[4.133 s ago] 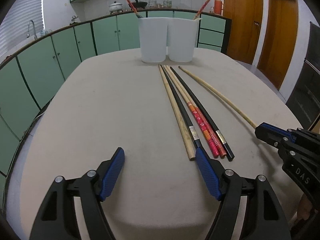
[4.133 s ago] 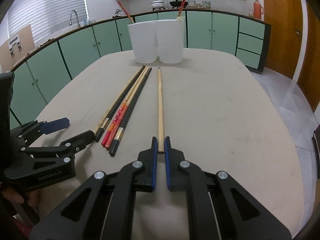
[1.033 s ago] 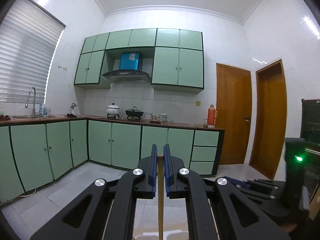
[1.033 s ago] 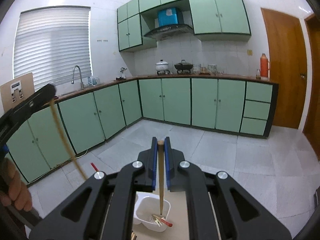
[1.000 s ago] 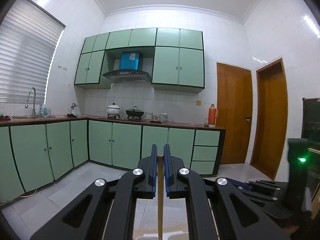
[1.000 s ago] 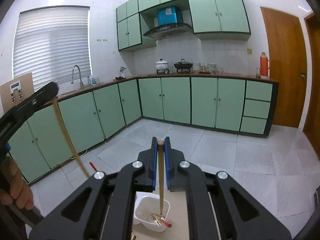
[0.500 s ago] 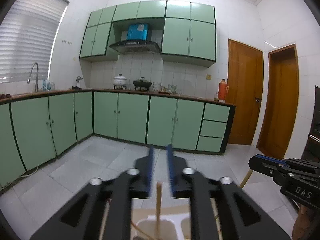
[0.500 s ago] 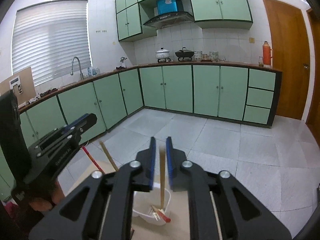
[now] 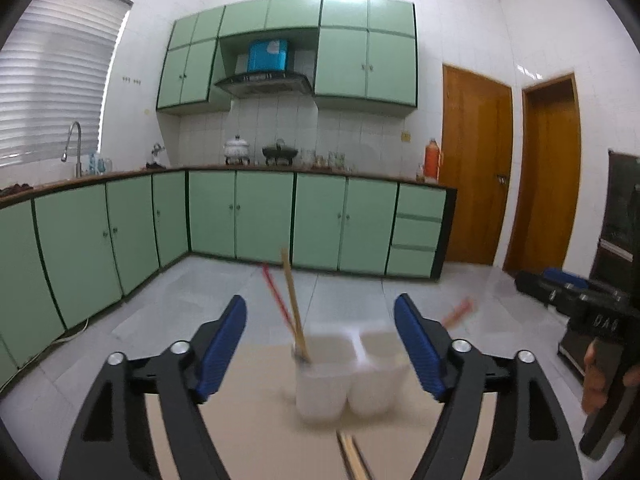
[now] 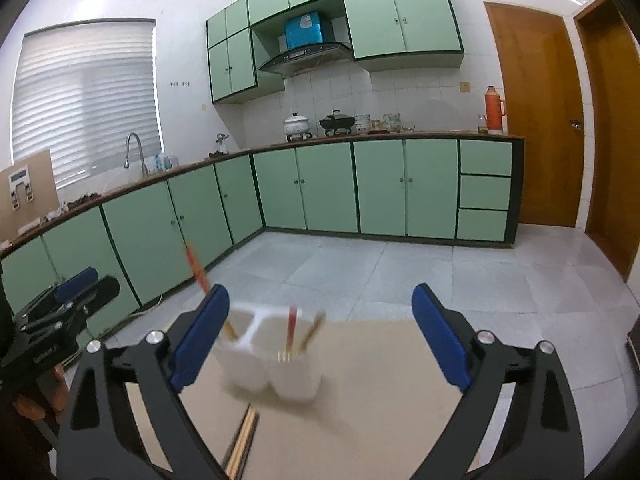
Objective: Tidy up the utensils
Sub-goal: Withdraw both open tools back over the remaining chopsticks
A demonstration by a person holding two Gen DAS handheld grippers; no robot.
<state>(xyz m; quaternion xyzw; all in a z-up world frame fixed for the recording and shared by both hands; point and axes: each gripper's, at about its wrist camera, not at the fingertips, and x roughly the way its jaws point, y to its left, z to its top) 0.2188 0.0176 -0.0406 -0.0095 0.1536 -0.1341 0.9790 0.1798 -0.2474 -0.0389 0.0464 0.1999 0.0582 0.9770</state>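
Two joined white cups (image 9: 346,372) stand at the far end of the table, blurred. The left cup holds a wooden chopstick (image 9: 293,304) and a red one (image 9: 274,294). The right cup (image 10: 295,368) holds a red chopstick (image 10: 292,330) and a wooden one (image 10: 312,332). My left gripper (image 9: 320,354) is open and empty above the table, short of the cups. My right gripper (image 10: 320,342) is open and empty too. Several chopsticks (image 9: 352,458) still lie on the table below the cups, also in the right wrist view (image 10: 244,440).
The beige table (image 10: 380,392) ends just past the cups, with tiled floor beyond. Green cabinets (image 9: 260,216) line the far wall. The other gripper shows at the right edge of the left view (image 9: 576,300) and the left edge of the right view (image 10: 60,304).
Both grippers opened and let their wooden chopsticks drop into the cups, one in each. Both have tilted down and pulled back, so the cups and table show.
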